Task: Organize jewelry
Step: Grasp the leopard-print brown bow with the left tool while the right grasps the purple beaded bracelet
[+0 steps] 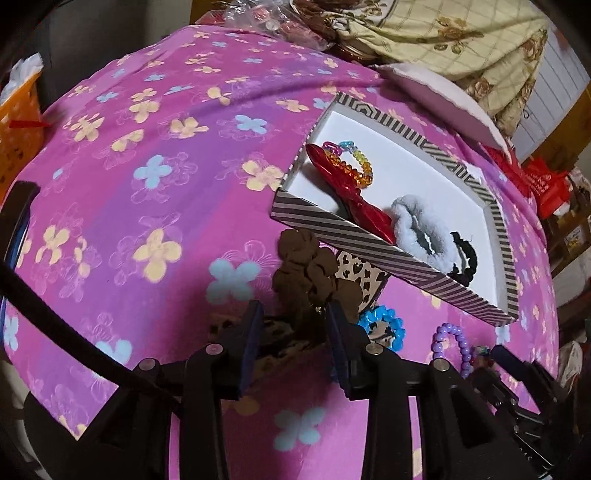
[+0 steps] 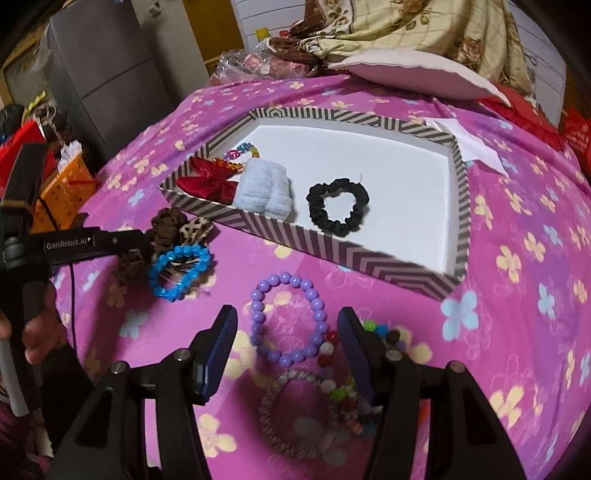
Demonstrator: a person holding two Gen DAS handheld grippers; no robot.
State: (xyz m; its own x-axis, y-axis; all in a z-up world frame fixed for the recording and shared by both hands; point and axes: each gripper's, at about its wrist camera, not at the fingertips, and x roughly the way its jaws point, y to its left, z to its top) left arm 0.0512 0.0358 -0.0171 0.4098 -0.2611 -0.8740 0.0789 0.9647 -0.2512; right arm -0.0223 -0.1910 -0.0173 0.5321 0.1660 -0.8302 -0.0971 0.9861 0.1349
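A striped box (image 2: pixel 332 251) (image 1: pixel 332 221) with a white floor holds a red bow (image 2: pixel 207 181), a rainbow bead bracelet (image 1: pixel 354 166), a pale blue fluffy scrunchie (image 2: pixel 264 190) and a black scrunchie (image 2: pixel 338 210). My left gripper (image 1: pixel 295 328) (image 2: pixel 140 240) has its jaws around a brown scrunchie (image 1: pixel 310 269) (image 2: pixel 162 225) beside a leopard-print hair piece (image 1: pixel 360 273); the grip is unclear. A blue bead bracelet (image 2: pixel 179 269) lies next to it. My right gripper (image 2: pixel 288 332) is open above a purple bead bracelet (image 2: pixel 288 317). A multicoloured bead bracelet (image 2: pixel 343 369) and a glittery bangle (image 2: pixel 291 413) lie beneath it.
Everything rests on a pink flowered cloth (image 2: pixel 517 258) (image 1: pixel 147 184). A white pillow (image 2: pixel 413 74) and a beige flowered blanket (image 2: pixel 424 26) lie behind the box. An orange basket (image 2: pixel 62 188) stands at the left edge, a grey cabinet (image 2: pixel 107 74) beyond.
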